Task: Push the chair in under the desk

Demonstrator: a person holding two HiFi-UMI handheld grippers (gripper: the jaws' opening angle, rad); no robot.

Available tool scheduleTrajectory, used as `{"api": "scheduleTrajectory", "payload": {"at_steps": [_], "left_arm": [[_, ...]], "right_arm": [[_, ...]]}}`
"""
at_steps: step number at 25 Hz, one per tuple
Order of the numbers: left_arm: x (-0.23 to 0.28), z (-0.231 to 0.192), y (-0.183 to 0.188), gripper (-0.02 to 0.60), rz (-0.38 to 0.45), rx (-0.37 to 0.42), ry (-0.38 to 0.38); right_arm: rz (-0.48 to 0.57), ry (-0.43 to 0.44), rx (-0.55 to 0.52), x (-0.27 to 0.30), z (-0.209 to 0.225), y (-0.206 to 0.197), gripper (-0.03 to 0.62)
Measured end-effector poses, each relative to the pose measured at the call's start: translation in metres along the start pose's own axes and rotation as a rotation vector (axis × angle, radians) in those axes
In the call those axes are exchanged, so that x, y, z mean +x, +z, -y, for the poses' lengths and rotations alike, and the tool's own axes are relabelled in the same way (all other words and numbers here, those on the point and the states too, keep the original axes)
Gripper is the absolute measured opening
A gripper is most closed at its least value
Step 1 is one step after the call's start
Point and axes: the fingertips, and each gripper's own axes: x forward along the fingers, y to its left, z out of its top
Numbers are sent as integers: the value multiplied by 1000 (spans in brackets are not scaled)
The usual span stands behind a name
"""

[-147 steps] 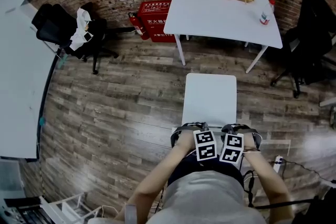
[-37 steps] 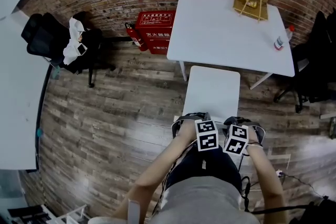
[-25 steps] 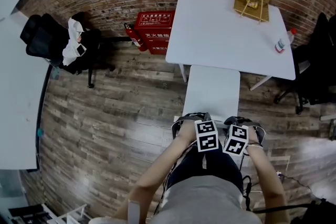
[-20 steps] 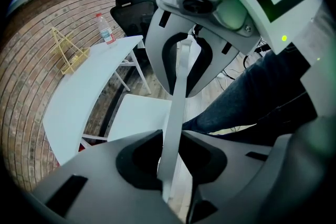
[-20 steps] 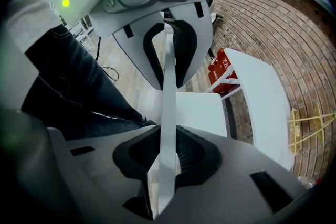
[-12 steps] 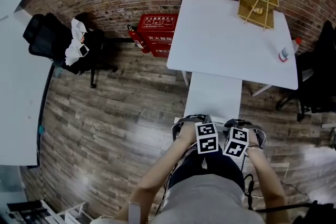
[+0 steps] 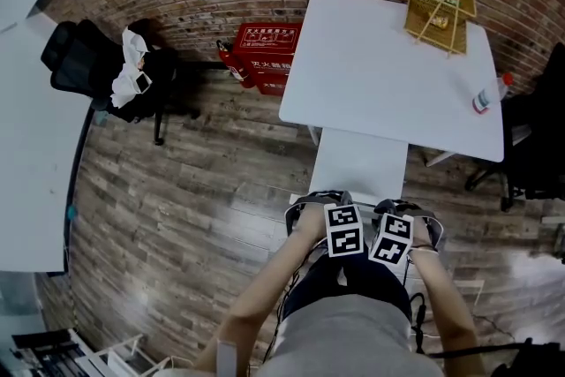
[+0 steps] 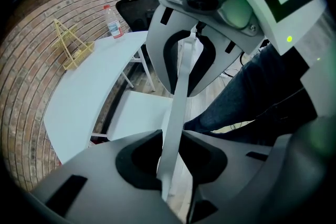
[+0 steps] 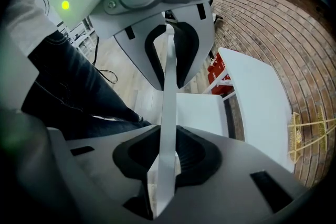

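Observation:
A white chair stands in front of me, and the front part of its seat (image 7: pixel 360 165) lies under the near edge of the white desk (image 7: pixel 380 71). Both grippers clamp the thin top edge of the chair's backrest, side by side. My left gripper (image 7: pixel 316 209) is shut on the backrest edge (image 8: pixel 181 86), which runs between its jaws. My right gripper (image 7: pixel 408 216) is shut on the same edge (image 9: pixel 169 86). The seat (image 8: pixel 137 118) and desk (image 8: pixel 86 97) show beyond the left jaws. My arms and marker cubes hide most of the backrest in the head view.
A wooden rack (image 7: pixel 441 6) and a bottle (image 7: pixel 485 99) stand on the desk. A red extinguisher box (image 7: pixel 265 44) sits by the brick wall. A black office chair (image 7: pixel 101 66) with white cloth is at the left, another black chair (image 7: pixel 540 146) at the right.
The chair has slid forward, so more of its seat now lies beneath the desk. I have stepped forward with it; both grippers keep their hold on the backrest.

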Motion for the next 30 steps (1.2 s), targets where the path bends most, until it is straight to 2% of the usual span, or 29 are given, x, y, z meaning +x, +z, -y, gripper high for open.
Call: {"api": "scheduleTrajectory", "payload": {"at_steps": [16, 30], "left_arm": [[7, -41, 20, 103, 3, -33, 24], [9, -78, 20, 107, -12, -64, 23]], "right_arm": [[-8, -10, -20, 0, 46, -14, 84], [8, -4, -38, 3, 82, -9, 84]]}}
